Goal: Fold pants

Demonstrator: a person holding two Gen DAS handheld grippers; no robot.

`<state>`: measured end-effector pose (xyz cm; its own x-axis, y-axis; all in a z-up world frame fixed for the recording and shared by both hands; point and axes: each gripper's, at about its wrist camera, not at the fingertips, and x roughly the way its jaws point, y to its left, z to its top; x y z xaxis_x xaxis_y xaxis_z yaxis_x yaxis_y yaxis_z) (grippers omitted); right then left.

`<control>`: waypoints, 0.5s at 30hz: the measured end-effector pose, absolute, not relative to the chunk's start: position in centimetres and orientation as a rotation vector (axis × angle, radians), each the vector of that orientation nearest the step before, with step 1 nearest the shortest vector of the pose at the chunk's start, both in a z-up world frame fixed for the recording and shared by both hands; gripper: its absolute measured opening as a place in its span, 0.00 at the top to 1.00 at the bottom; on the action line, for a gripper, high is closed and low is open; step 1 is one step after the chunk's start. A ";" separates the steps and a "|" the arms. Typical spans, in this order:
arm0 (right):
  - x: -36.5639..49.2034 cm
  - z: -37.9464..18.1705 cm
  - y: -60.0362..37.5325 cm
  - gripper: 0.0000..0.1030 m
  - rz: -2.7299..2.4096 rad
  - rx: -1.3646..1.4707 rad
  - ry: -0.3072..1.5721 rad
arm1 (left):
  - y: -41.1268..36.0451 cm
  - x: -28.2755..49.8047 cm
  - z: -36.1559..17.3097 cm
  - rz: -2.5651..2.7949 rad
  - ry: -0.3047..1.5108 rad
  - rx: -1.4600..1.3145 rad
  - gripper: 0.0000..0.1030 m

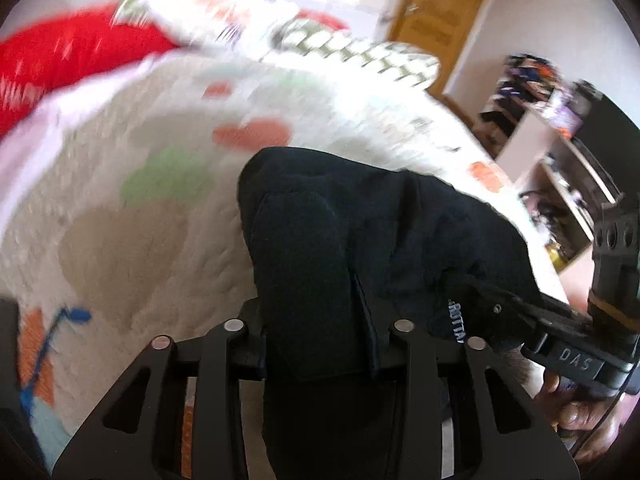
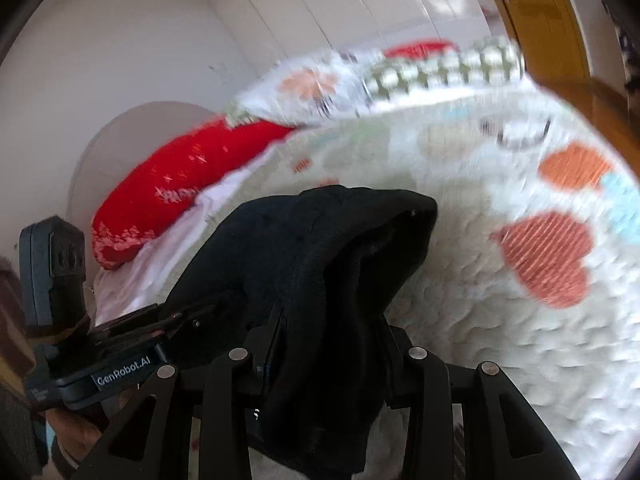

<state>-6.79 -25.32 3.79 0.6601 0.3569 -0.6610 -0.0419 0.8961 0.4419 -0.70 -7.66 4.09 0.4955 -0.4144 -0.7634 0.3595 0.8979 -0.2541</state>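
Your left gripper (image 1: 320, 320) is clamped on the black pants (image 1: 360, 232) — fabric bunched between its fingers. Your right gripper (image 2: 328, 356) is pinching the same pants (image 2: 320, 248) too. The pants hang lifted over the near part of the heart-print bedspread (image 2: 500, 280), red pillow (image 2: 176, 184) far left — background blurred.

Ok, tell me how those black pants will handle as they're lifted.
Likely floppy: the pants sag in soft folds over the left hand-held gripper and the right hand-held gripper. Probably thick, fairly weighty knit, given the bulky bunching. Unlikely to slip; both look clamped on fabric.
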 end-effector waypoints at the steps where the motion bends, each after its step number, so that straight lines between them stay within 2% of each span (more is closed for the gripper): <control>1: -6.4 2.7 -25.3 0.62 0.213 0.404 0.857 | -6.8 -0.3 3.4 -0.473 0.953 -0.103 0.49; 3: -6.9 2.6 -25.5 0.60 0.212 0.407 0.838 | -5.5 0.0 3.2 -0.454 0.961 -0.142 0.26; 4: -7.3 2.8 -25.7 0.59 0.210 0.407 0.843 | -5.2 0.1 3.2 -0.445 0.967 -0.157 0.24; 7: -8.1 3.9 -26.2 0.59 0.186 0.389 0.854 | -4.0 -0.1 3.5 -0.431 0.989 -0.200 0.23; 15: -9.6 8.3 -24.2 0.59 0.230 0.257 0.746 | -3.9 -3.8 6.2 -0.344 0.862 -0.097 0.23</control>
<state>-9.60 -24.17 8.32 0.7121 0.2960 -0.6366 -0.1146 0.9436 0.3105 -3.83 -3.89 6.15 0.5994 -0.3353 -0.7268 0.2576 0.9405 -0.2214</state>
